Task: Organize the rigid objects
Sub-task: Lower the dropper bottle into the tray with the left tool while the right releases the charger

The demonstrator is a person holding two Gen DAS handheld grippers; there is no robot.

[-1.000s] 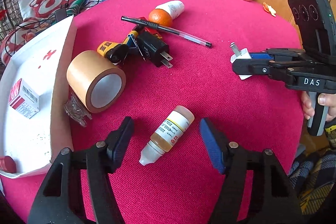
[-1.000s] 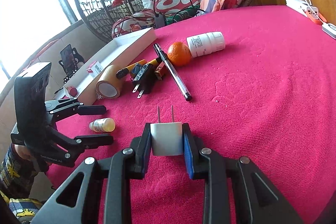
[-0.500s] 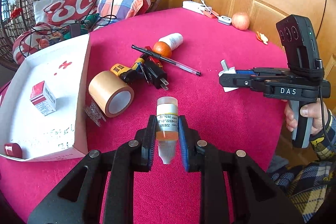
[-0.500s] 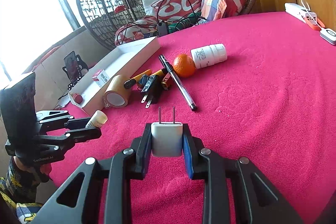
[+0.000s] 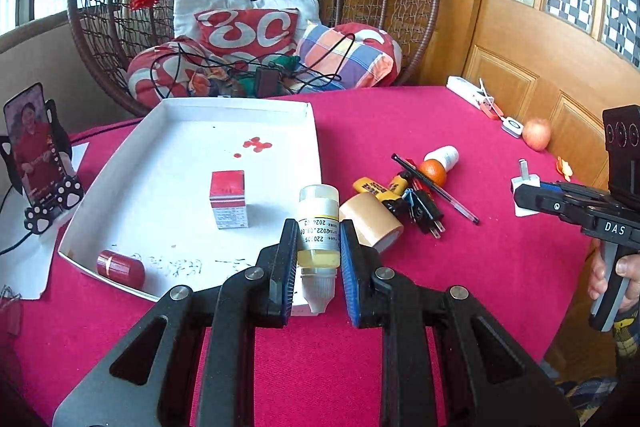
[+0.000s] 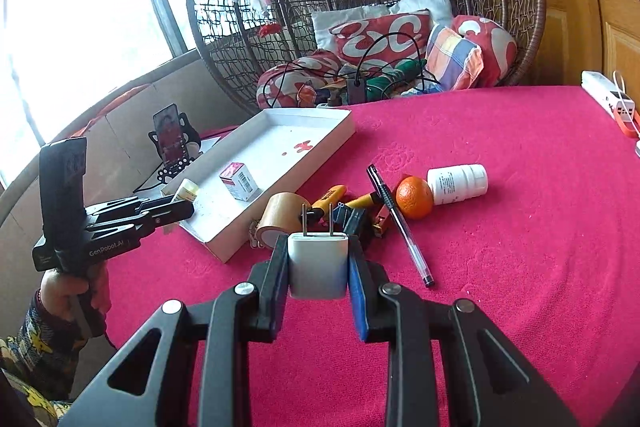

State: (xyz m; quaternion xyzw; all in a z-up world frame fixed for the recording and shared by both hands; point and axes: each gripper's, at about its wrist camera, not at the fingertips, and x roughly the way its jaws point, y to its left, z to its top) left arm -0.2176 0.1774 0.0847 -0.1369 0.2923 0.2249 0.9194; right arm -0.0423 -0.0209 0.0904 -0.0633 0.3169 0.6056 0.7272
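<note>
Left gripper (image 5: 319, 259) clamps a bottle (image 5: 318, 227) between its pads, long axis running forward along the fingers, nozzle toward the wrist. The white tray (image 5: 120, 179) lies directly ahead and slightly left of these fingers; the bottle appears to hang over its near rim. Right gripper (image 6: 319, 263) is closed on a white charger (image 6: 318, 259), prongs pointing forward; from its fingers the tray sits ahead to the left, beyond the tape roll (image 6: 280, 217). The left gripper is nearer the tray, so release there is judged the coming move.
</note>
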